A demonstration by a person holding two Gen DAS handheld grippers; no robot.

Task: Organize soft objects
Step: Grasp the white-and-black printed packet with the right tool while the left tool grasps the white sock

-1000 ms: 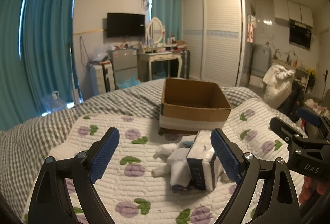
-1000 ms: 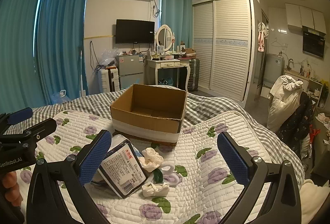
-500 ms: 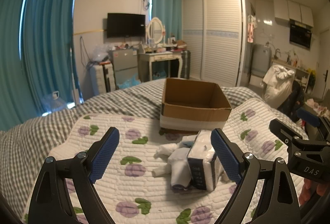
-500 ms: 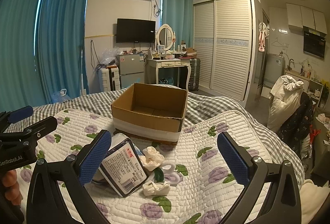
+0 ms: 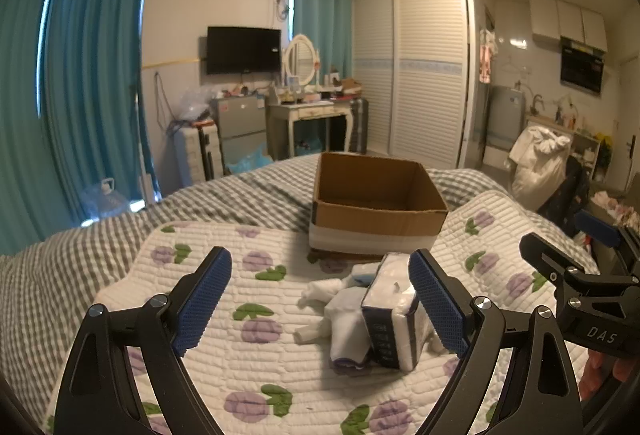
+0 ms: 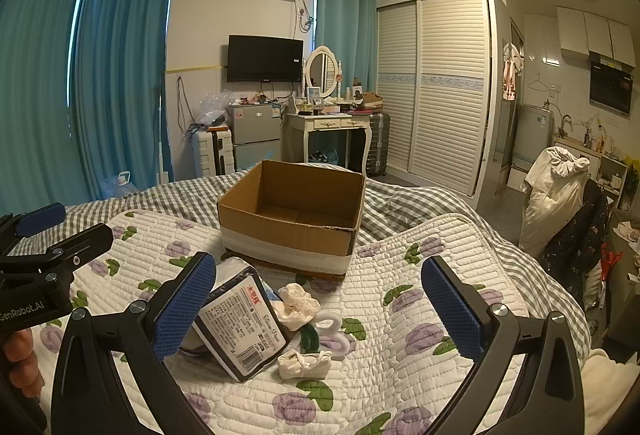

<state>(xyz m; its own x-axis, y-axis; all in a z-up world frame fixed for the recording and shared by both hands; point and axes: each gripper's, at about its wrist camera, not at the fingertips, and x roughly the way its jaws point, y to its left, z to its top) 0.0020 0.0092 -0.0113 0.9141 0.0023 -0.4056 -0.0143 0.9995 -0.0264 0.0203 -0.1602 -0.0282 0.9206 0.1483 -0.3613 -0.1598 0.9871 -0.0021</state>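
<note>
**Hovering over the pile, both tongs wide and empty**

Holding my left gripper (image 5: pixel 320 299) and my right gripper (image 6: pixel 316 311) above the quilted pad (image 5: pixel 224 367) with purple flowers, I have both spread wide, with nothing between the blue pads of either. The soft things lie in a small heap near the middle of the pad, just in front of the open cardboard box (image 6: pixel 292 219), which stands on the bed where the pad meets the grey checked blanket (image 5: pixel 224 195). The box interior shows only bare cardboard.

In the heap, a wrapped pack of tissue paper (image 6: pixel 240 327) leans tilted, its printed label facing my right camera; from the left camera the same pack (image 5: pixel 390 311) sits just beside my left gripper's right finger, though I cannot tell whether they touch. White socks (image 5: pixel 344 323) lie bunched against it on its left. On its other side are a cream scrunched cloth (image 6: pixel 298 305), a small folded cream piece (image 6: pixel 304 365) and a white ring-shaped item (image 6: pixel 334 333).
</note>
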